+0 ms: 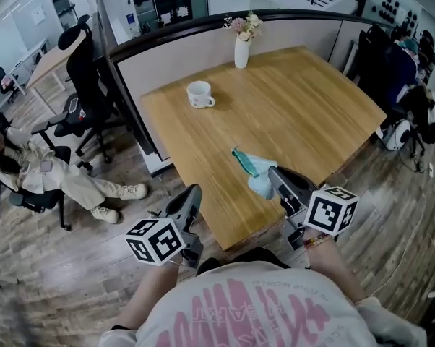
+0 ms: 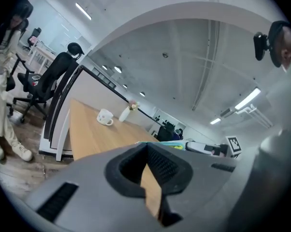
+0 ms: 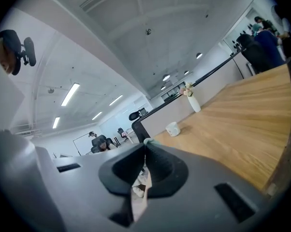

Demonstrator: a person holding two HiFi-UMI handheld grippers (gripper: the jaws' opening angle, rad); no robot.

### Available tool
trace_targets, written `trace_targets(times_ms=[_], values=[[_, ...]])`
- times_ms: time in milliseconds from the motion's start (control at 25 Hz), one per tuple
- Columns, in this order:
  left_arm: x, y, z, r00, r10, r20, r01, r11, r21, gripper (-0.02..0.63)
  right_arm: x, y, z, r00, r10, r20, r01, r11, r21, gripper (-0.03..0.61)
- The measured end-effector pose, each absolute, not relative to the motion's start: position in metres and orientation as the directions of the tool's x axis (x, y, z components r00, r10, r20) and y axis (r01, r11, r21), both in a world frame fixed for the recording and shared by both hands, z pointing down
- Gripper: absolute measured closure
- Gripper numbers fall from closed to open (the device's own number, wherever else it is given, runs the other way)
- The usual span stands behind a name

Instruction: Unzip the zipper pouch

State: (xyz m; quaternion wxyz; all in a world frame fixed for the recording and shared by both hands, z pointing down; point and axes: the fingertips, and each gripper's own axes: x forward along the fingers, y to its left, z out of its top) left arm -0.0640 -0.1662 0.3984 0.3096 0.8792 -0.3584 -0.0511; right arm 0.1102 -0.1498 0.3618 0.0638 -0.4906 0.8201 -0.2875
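Head view shows you standing at the near edge of the wooden table [image 1: 311, 100], your right gripper [image 1: 274, 173] meeting the pale-blue zipper pouch [image 1: 255, 166] close to that edge, its teal zipper side turned toward the table's middle. Right gripper view has the jaws clenched, with only a sliver of the pouch [image 3: 147, 141] peeking above their tips; the rest is hidden behind the jaw bodies, so you cannot make out which part of it they pinch. Your left gripper [image 1: 194, 192] hangs off the table's near-left side, well apart from the pouch. Left gripper view shows its jaws pressed together on nothing, bare tabletop visible through the slot below the tips, and only a coloured strip of the pouch [image 2: 177, 142] clears the jaw. Farther back stand a white mug [image 1: 199, 94] and a white vase of flowers [image 1: 241, 51]. A seated person [image 1: 66, 183] is partly cut off at left, beside a black office chair [image 1: 84, 71].
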Motion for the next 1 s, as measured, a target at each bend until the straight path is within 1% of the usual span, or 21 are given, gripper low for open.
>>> trace_targets(times_ms=[440, 640, 1000], values=[[-0.058, -0.137, 0.395, 0.722, -0.679, 0.135, -0.608, -0.528, 0.593, 0.614, 0.113, -0.123, 0.362, -0.545, -0.817, 0.187, -0.760, 0.387, -0.523, 0.572], [-0.044, -0.111, 0.395, 0.738, -0.661, 0.133, -0.592, -0.540, 0.598, 0.614, 0.126, -0.107, 0.362, -0.555, -0.808, 0.200, -0.758, 0.392, -0.520, 0.572], [-0.044, -0.089, 0.401, 0.716, -0.684, 0.139, -0.608, -0.512, 0.607, 0.614, 0.129, -0.082, 0.366, -0.576, -0.797, 0.182, -0.740, 0.415, -0.529, 0.572]])
